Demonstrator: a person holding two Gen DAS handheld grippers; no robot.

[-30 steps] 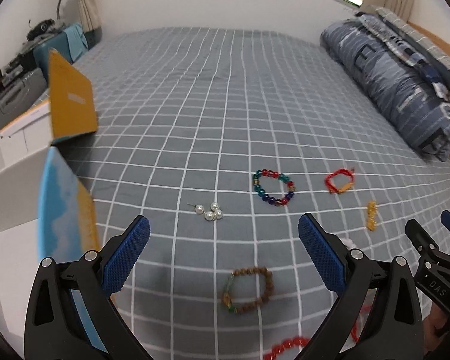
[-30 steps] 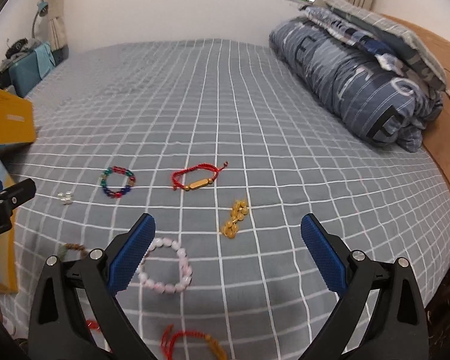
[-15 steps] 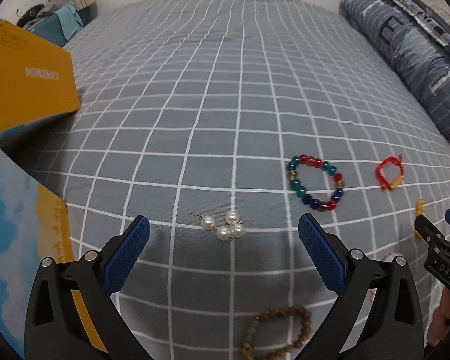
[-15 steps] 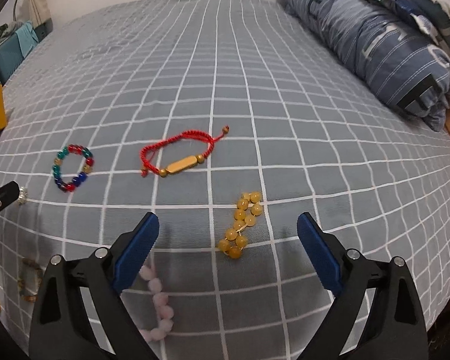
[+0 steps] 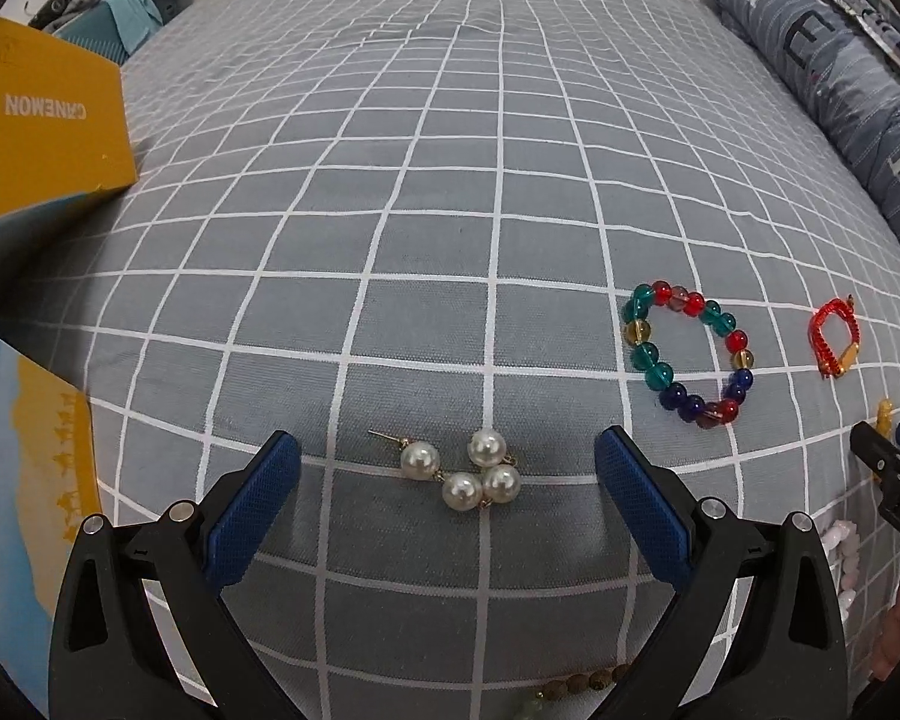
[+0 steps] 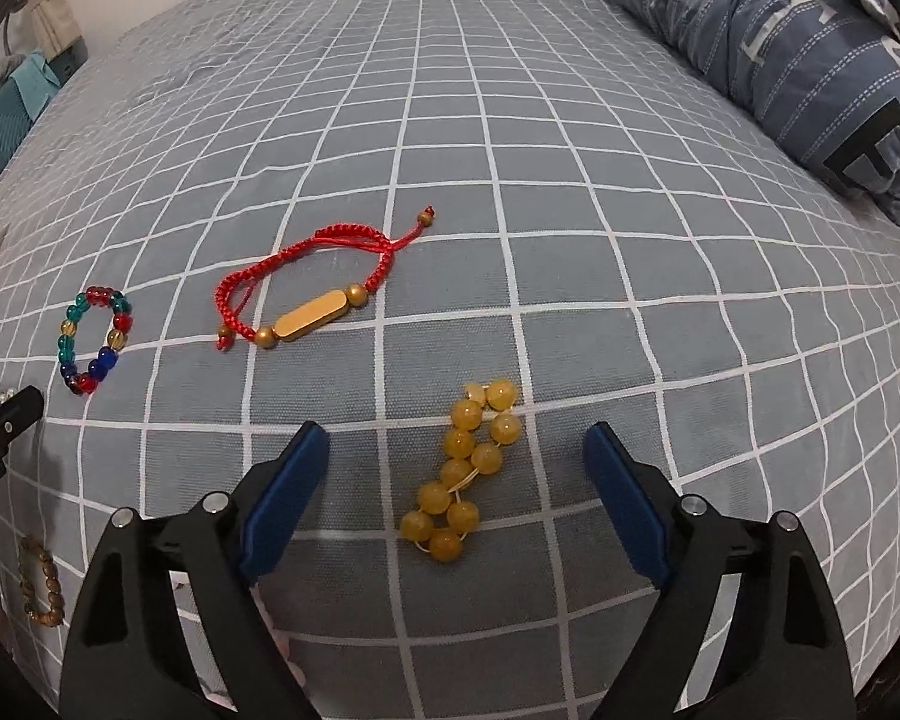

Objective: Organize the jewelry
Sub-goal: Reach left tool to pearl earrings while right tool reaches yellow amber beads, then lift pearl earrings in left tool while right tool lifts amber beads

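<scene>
Jewelry all loose on the grey checked bedsheet (image 5: 450,192), nothing sorted yet. Left gripper (image 5: 447,459) spread wide around the pearl earrings (image 5: 462,471), not gripping. Right gripper (image 6: 456,450) closing around the yellow bead bracelet (image 6: 465,468), pads clear. Glass bead bracelet (image 5: 687,354) and red cord bracelet (image 6: 312,288) remain. Yellow box (image 5: 42,126) at the bed's edge; folded quilt (image 6: 780,48) beyond.

You are looking at a bed covered by a grey sheet with a white grid (image 5: 450,192). A folded blue patterned duvet (image 6: 780,42) lies along its right edge. A yellow box (image 5: 42,126) sits at its left edge, teal bags (image 5: 120,18) beyond the far left corner.
</scene>
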